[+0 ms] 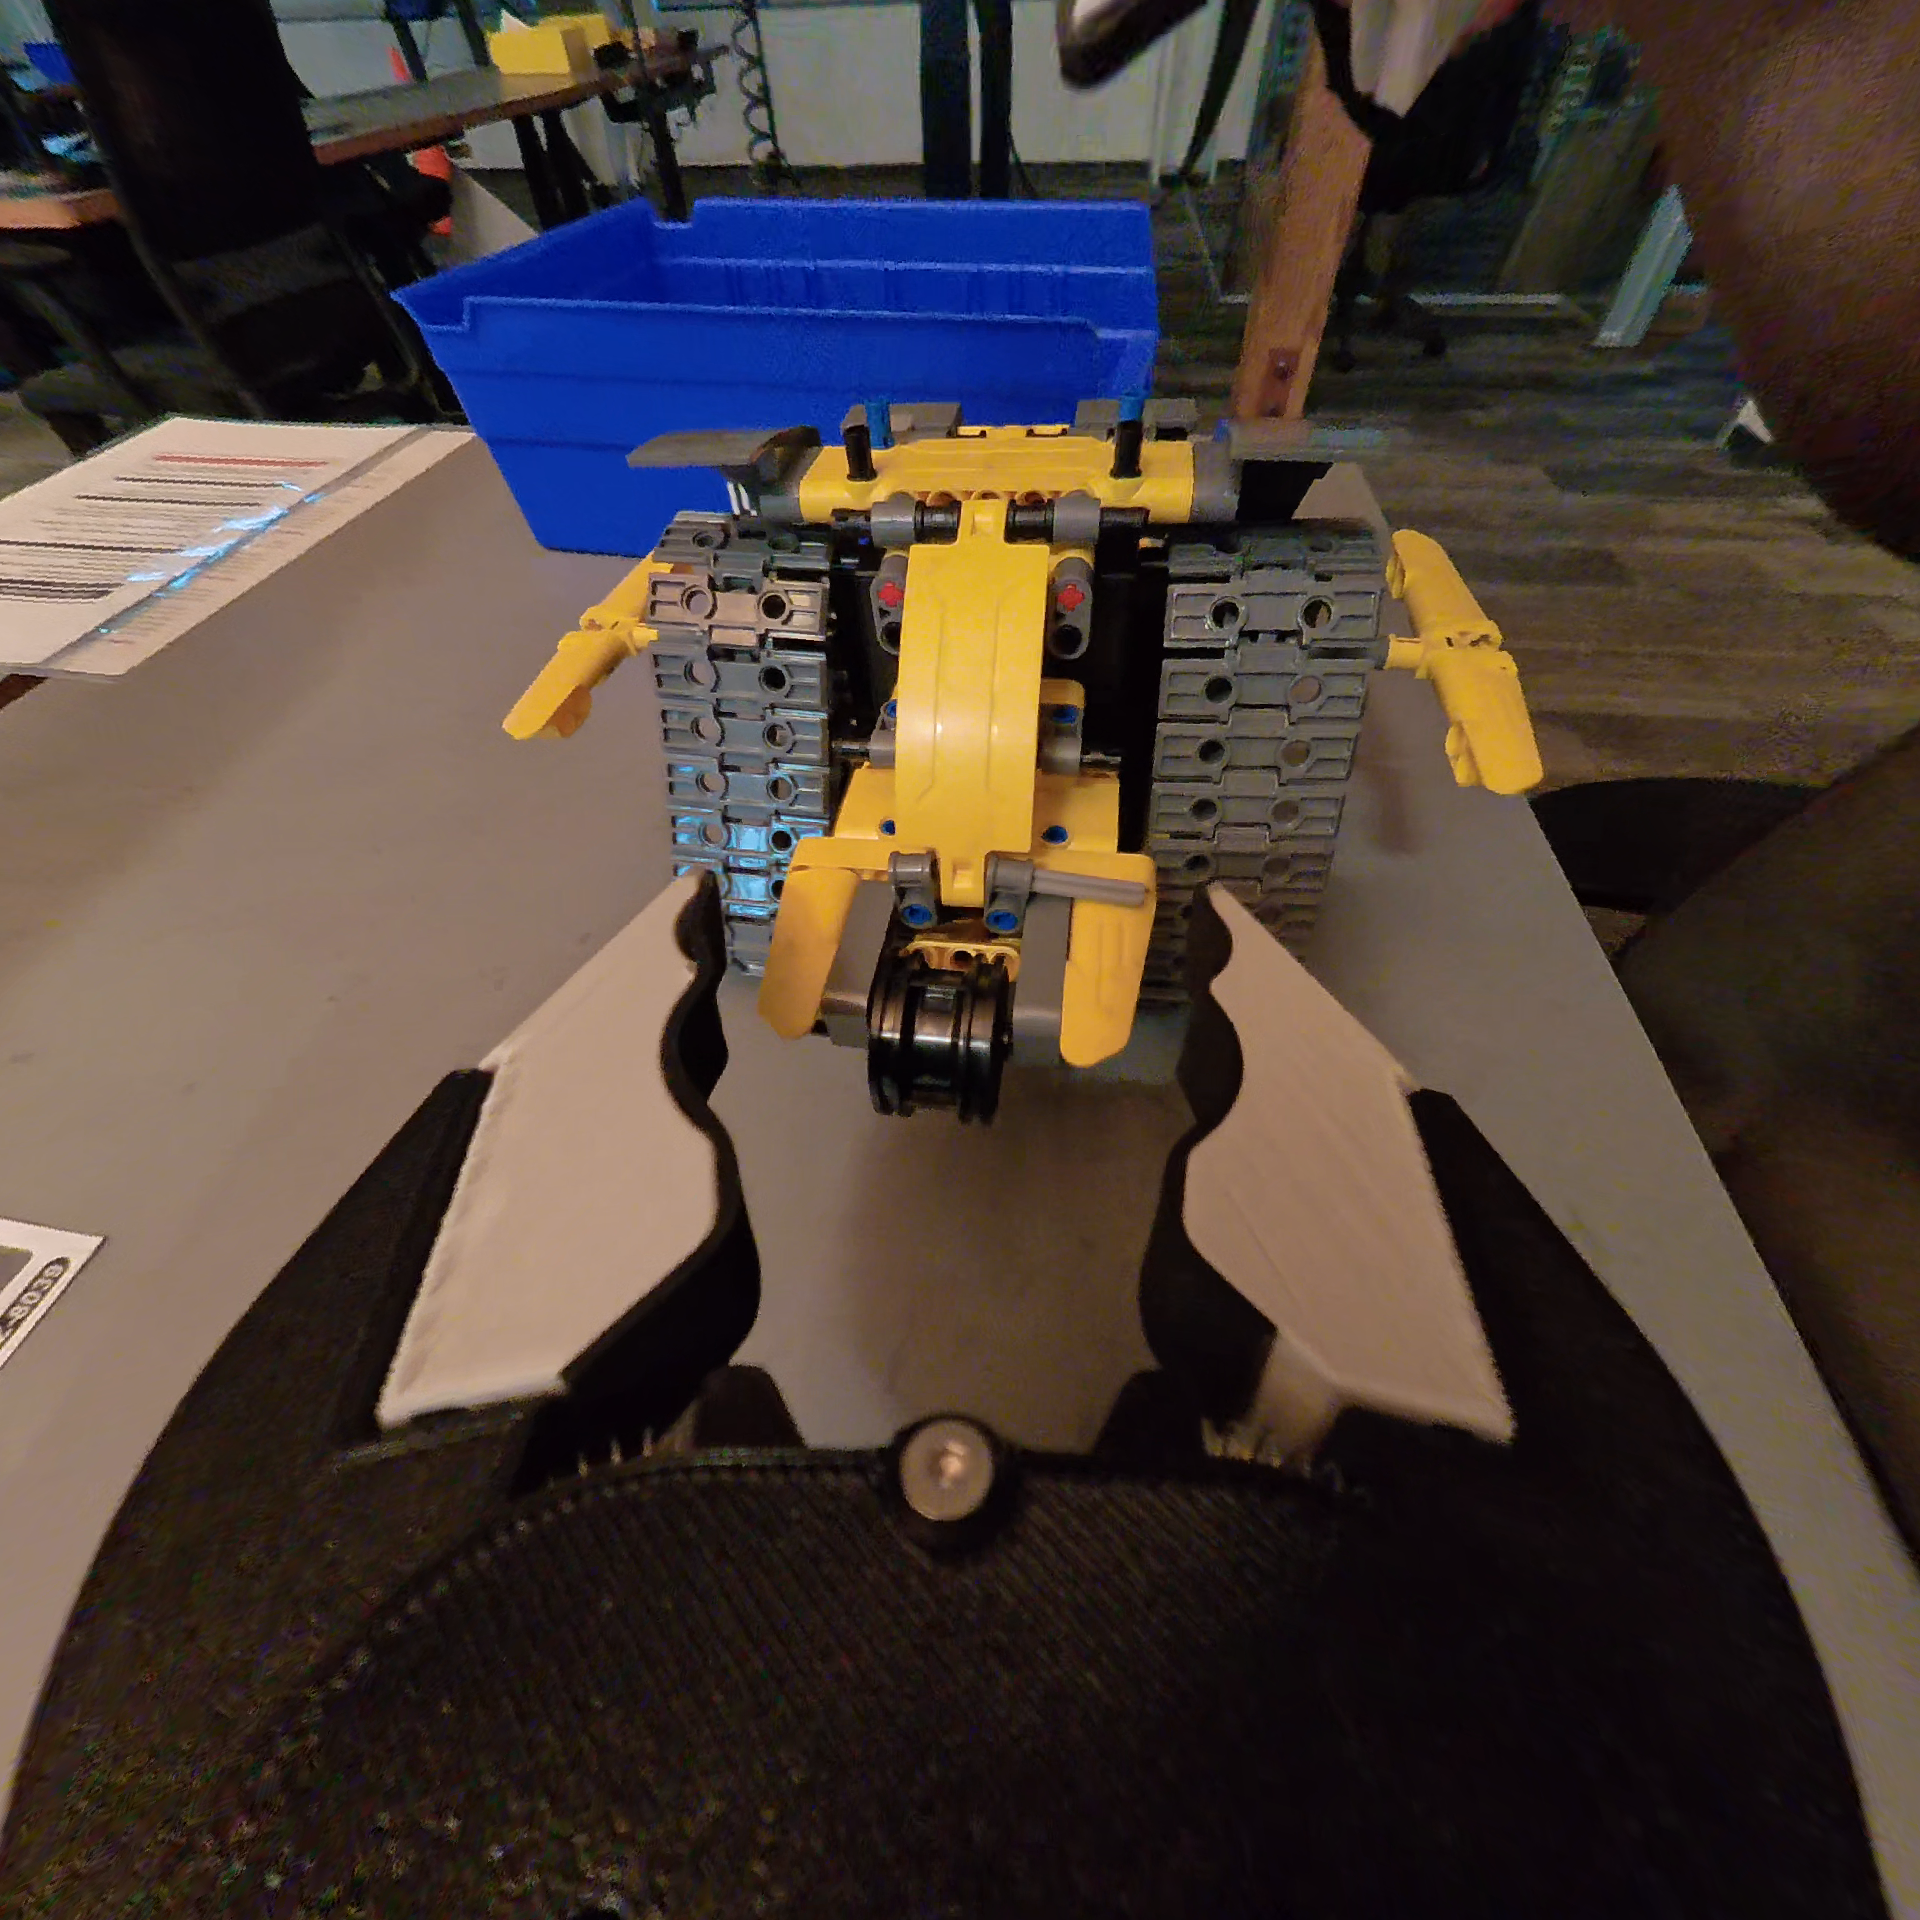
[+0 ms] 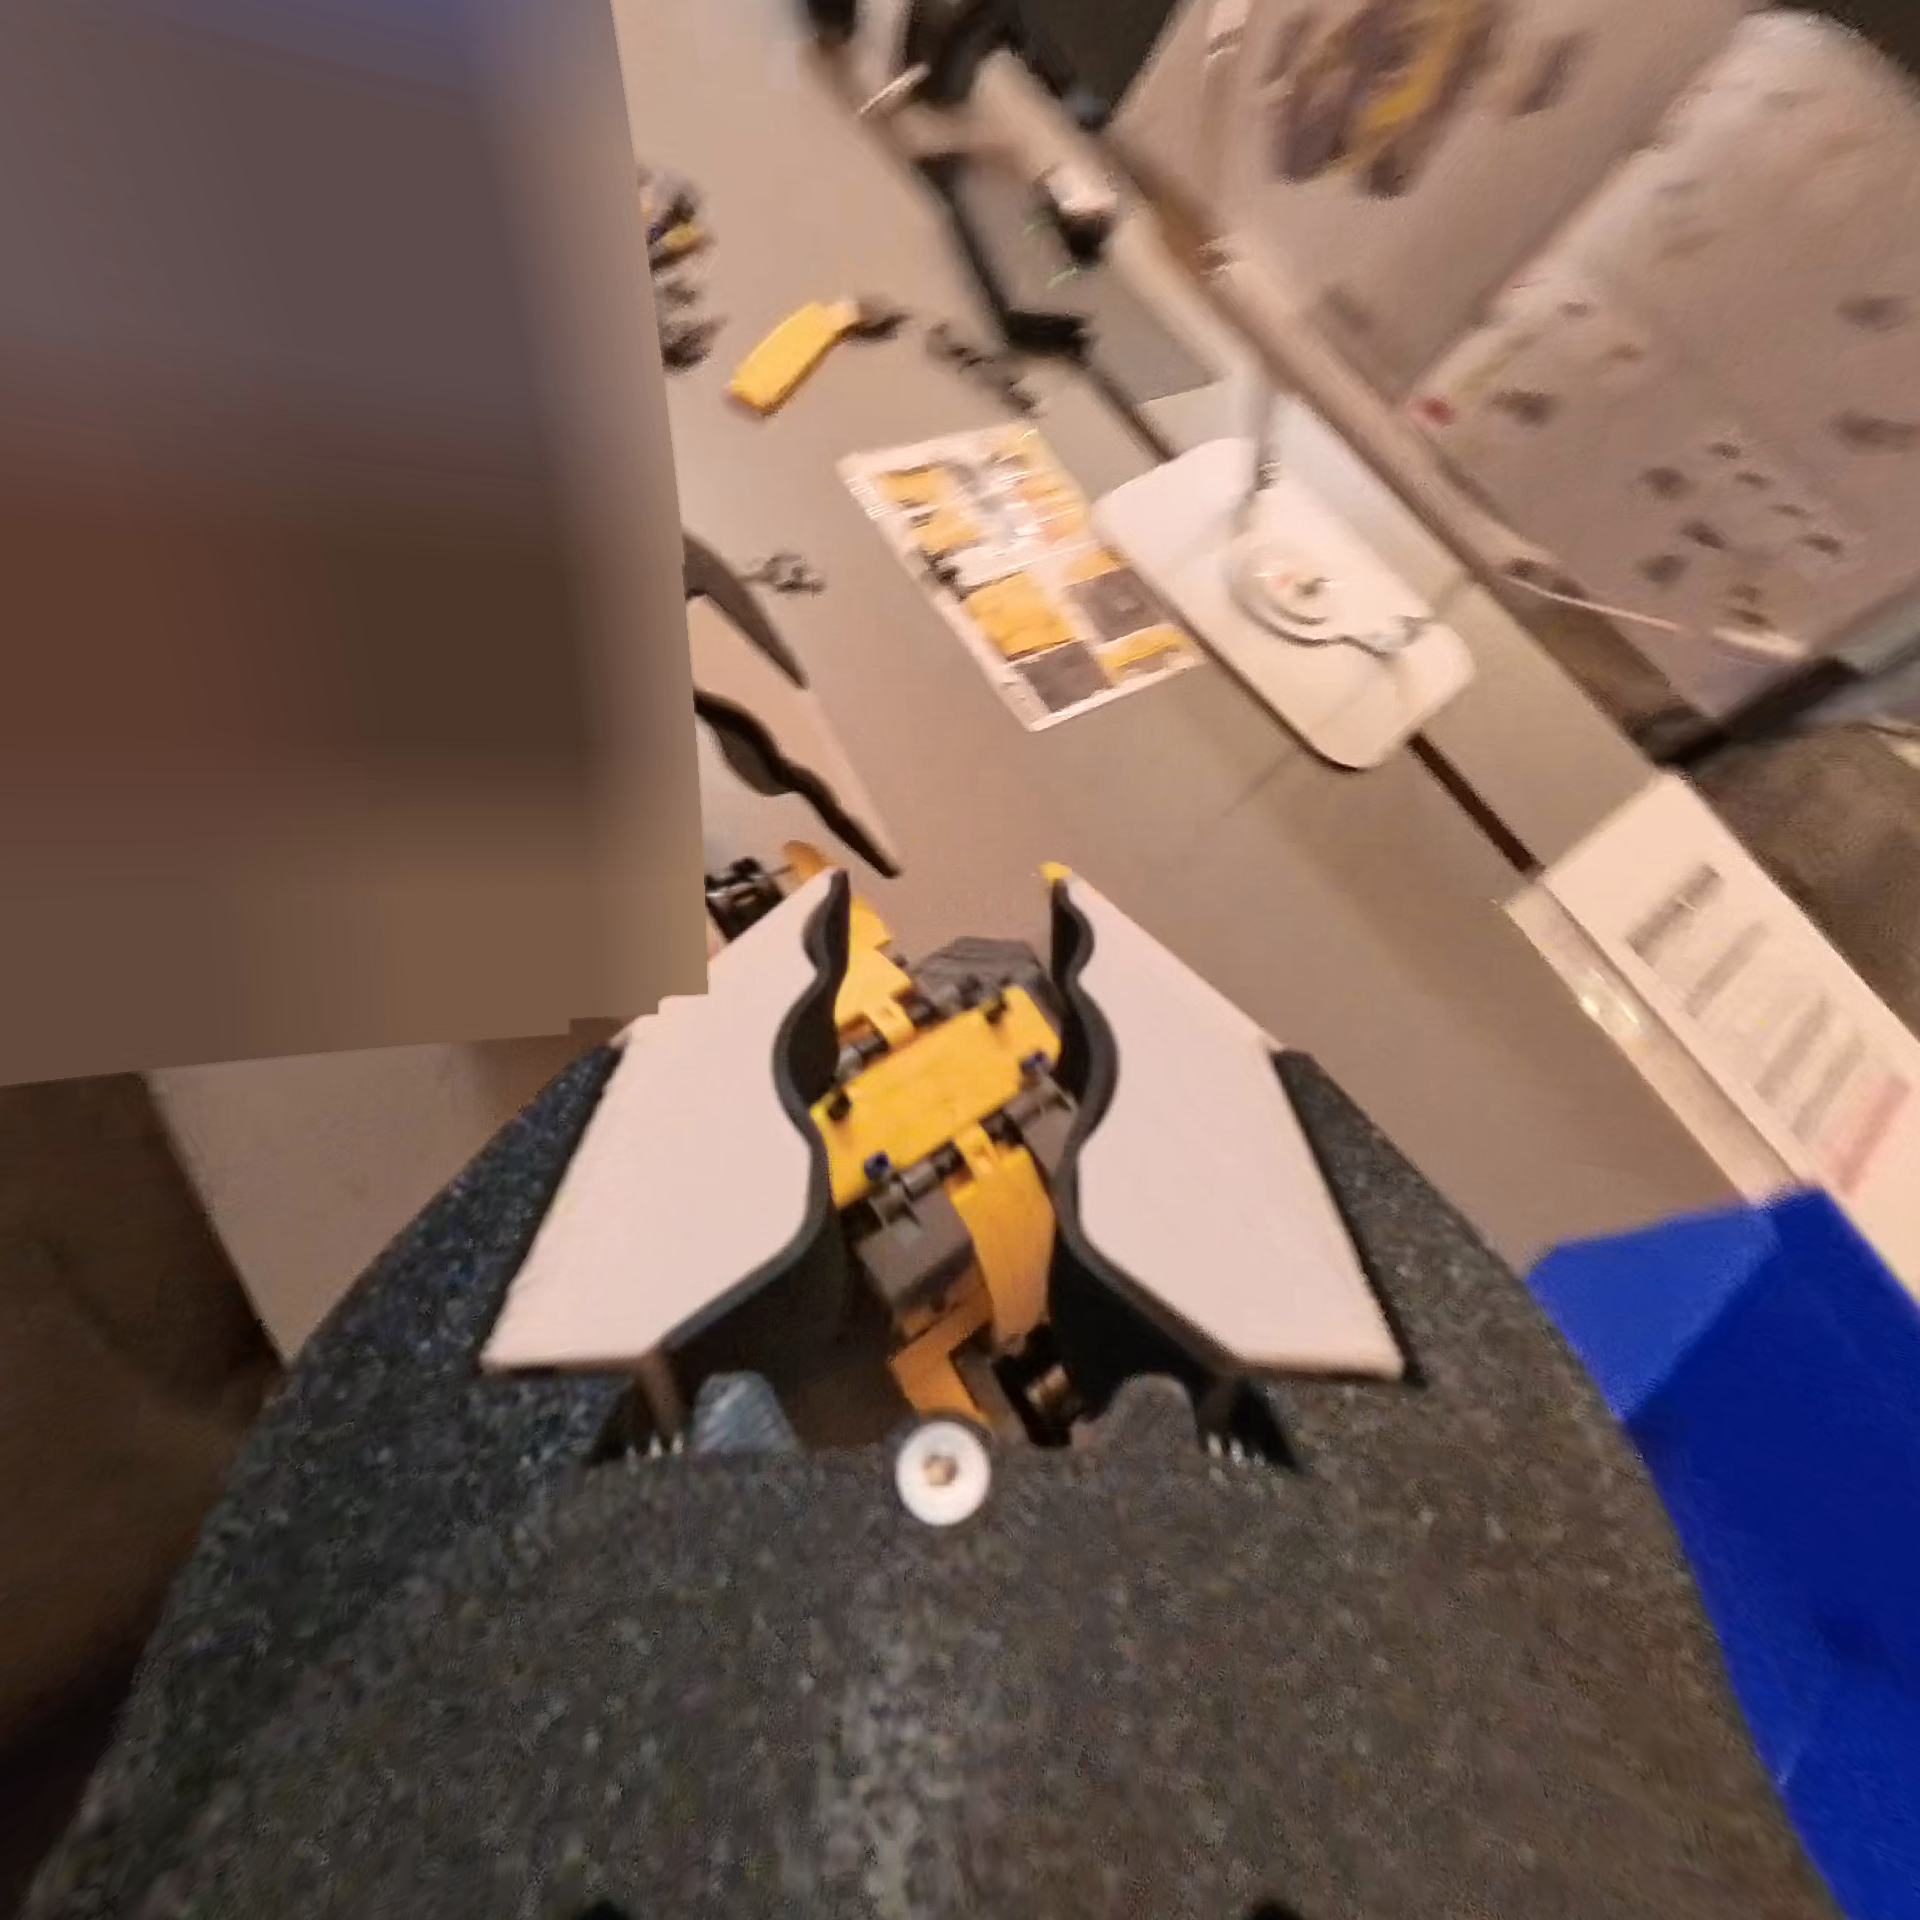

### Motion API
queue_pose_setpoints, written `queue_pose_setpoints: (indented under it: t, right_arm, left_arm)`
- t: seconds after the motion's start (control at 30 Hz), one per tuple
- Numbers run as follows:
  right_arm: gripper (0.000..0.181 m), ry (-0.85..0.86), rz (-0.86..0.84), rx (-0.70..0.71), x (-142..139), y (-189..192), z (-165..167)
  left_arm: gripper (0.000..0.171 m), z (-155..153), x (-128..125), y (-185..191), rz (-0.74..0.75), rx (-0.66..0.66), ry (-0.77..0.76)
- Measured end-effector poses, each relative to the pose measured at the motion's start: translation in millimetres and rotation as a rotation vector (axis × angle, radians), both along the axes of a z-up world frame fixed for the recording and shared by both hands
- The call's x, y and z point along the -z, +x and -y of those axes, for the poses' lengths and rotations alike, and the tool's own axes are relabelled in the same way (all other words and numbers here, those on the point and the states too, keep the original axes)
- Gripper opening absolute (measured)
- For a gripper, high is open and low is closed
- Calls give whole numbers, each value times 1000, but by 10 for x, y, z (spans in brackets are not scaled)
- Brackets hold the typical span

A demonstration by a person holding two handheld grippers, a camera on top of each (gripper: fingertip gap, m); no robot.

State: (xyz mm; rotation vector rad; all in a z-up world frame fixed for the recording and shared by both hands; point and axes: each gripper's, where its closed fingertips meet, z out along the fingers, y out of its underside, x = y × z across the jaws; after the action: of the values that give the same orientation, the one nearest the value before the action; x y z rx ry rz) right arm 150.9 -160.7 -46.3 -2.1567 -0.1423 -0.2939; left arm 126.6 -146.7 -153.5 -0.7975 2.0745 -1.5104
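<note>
Left tongs (image 1: 951, 914) hovering spread before toy vehicle (image 1: 997, 727) on counter (image 1: 260, 883) | right tongs (image 2: 945, 883) gripping toy | bin (image 1: 790, 343) behind | booklet (image 2: 1023, 571) showing only rightward

Each gripper, left gripper (image 1: 951, 914) and right gripper (image 2: 948, 883), has a speckled black body, a silver screw (image 1: 943, 1468) at centre, and pale grey fingers (image 1: 566, 1195) with wavy black inner edges.

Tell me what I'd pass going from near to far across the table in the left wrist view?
Left hand-held gripper, open → black wheel at the near end of the yellow and grey tracked brick-built vehicle → blue plastic bin → a dark desk across the room.
</note>
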Motion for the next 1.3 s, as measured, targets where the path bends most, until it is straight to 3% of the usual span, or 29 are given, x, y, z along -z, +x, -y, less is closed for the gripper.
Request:
queue_pose_setpoints:
  t: [0.2,0.27,0.4,0.57,0.67,0.73,0.9,1.0,1.03,1.13,1.2,1.27,1.3]
  right_arm:
    - [54,312,-55,285,116,160,627]
    - [78,503,-139,284,39,71,727]
    - [98,741,-269,178,-31,-191,822]
    - [87,666,-258,62,22,-459,677]
    - [54,608,-196,2,6,-540,598]
    - [41,613,-145,-33,-87,-529,540]
    - [42,668,63,-39,-473,-288,259]
    - [4,656,225,67,-694,-10,44]
    - [0,653,258,66,-770,24,-31]
    - [0,745,239,57,-1107,68,-185]
    - [0,714,120,31,-1175,70,-323]
    - [2,533,30,-31,-1012,27,-543]
    - [14,468,19,-74,-938,-15,-633]
  left_arm:
    - [89,32,10,-43,40,9,43]
    - [92,43,2,-61,64,10,56]
    - [101,26,-10,-76,82,1,60]
    - [130,-45,-74,-48,75,-24,-3]
    - [127,-69,-120,-72,72,-7,-46]
    - [126,-133,-174,-43,115,-48,-55]
    - [118,-359,-313,52,301,-225,55]
    - [116,-414,-346,62,263,-250,-8]
    - [108,-458,-333,74,237,-267,-19]
    - [38,-499,-334,-31,188,-211,-24]
    - [26,-499,-428,-113,221,-171,-46]
    - [26,-559,-497,-121,247,-197,-47]
    - [23,-575,-497,-115,249,-205,-32]
